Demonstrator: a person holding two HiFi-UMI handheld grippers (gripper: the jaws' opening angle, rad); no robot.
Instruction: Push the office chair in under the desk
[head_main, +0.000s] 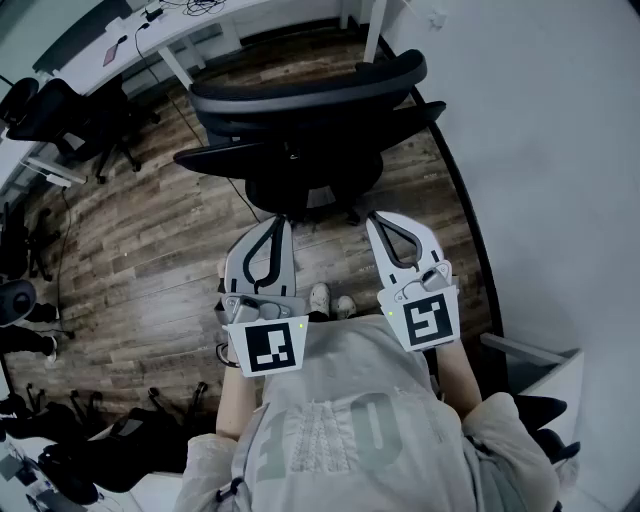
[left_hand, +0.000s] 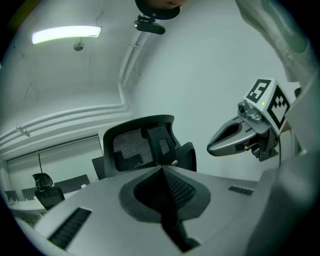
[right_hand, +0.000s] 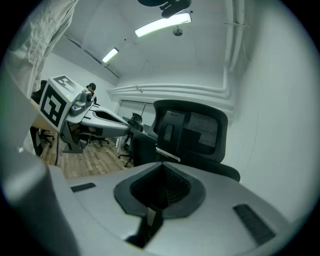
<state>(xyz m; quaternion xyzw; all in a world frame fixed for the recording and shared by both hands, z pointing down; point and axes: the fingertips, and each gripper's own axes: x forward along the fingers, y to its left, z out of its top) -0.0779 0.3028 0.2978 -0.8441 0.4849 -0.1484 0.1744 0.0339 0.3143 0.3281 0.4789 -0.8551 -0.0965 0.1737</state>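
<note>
Head view is showing the office chair (head_main: 300, 130) standing on the wood floor (head_main: 150, 250) just short of the white counter (head_main: 200, 30); only the gripper views are showing its mesh back (right_hand: 202, 130) and the ceiling lights (right_hand: 162, 23). Left tongs (head_main: 279, 226) and right tongs (head_main: 376, 222) are hovering fully closed and empty, clear of the chair

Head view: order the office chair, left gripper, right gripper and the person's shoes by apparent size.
1. office chair, clearly largest.
2. left gripper and right gripper, alike; no ranking between them, and nearness to the camera enlarges both.
3. shoes, smallest.
</note>
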